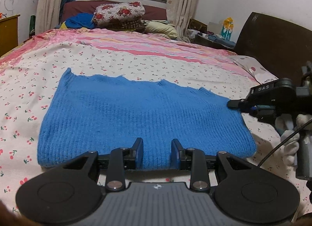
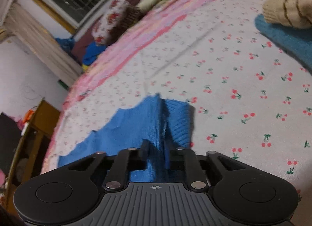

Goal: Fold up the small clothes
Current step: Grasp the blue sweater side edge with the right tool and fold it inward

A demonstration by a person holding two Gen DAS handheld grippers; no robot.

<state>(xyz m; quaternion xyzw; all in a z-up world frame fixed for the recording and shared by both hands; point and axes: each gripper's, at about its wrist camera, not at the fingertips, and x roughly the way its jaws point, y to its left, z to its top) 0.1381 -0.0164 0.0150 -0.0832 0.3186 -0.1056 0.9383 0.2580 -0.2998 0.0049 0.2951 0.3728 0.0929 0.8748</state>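
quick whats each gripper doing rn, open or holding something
left gripper: open, jaws either side of the blue knit garment near edge.
right gripper: shut on the garment's edge.

Black tongs (image 1: 157,148) with blue pads; white glove (image 1: 288,138), seemingly, behind.

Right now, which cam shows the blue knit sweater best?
Left wrist: the blue knit sweater lies nearly whole on the cherry-print sheet, edges visible. Right wrist shows only one blurred corner, pinched in the right gripper and partly hidden by it.
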